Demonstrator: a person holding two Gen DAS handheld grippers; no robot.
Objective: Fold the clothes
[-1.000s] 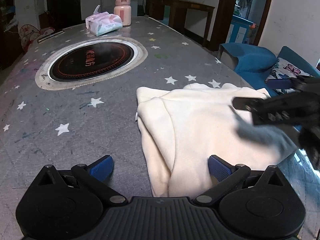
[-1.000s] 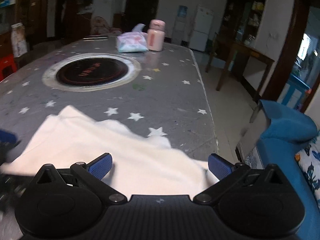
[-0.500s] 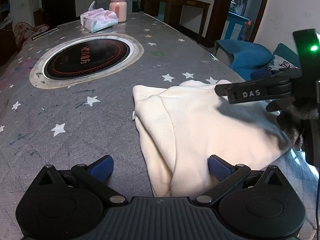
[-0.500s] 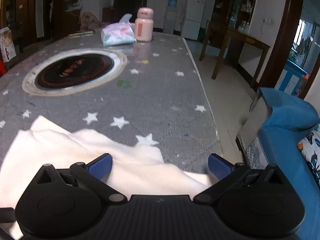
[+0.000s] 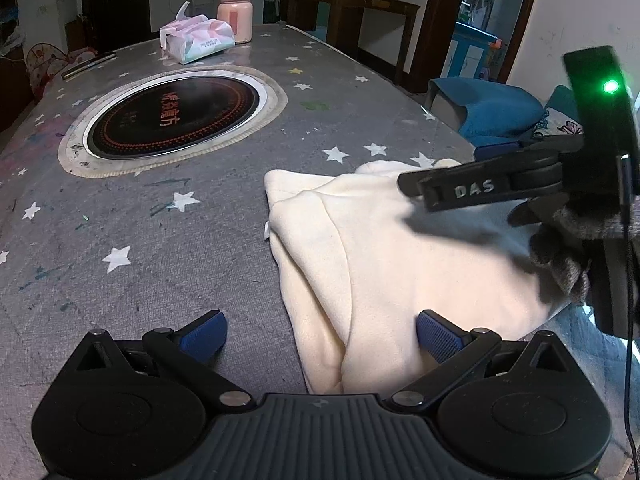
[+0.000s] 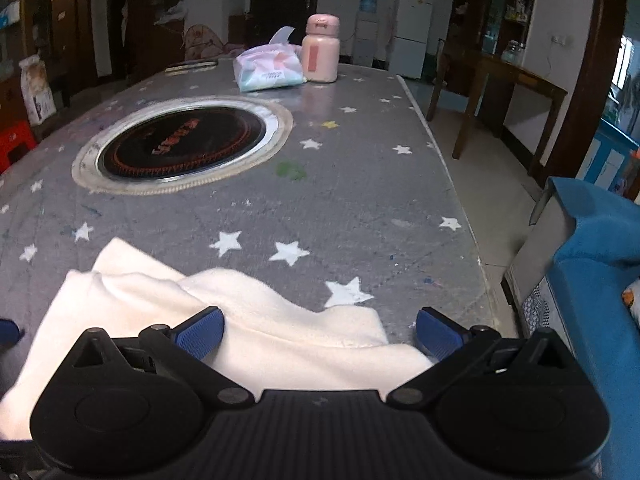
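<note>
I have the cream garment point(image 5: 400, 264) lying folded near the right edge of the tabletop point(image 5: 200, 240), a thick bundle with a doubled fold running along its left side. My left gripper point(image 5: 320, 330) hangs over its near end with its jaws spread wide and nothing between them; the right-hand pad sits against the cloth, the left-hand one over bare tabletop. My right gripper point(image 6: 320, 330) is likewise wide open and empty, above the garment's far corner by the table's right edge; from the left wrist view I see it and a gloved hand point(image 5: 560, 256) hovering over the cloth.

My worry is the edge. Part of the bundle sits close to the tabletop's right side, so I judge that a careless tug toward that side could drag it over and undo the layers. The fabric looks plush and thick, so a shallow pinch may catch only the top layer and peel the fold open. The induction hob point(image 5: 172, 114), tissue pack point(image 5: 196, 42) and pink bottle point(image 5: 235, 14) stand well apart and pose no trouble.
</note>
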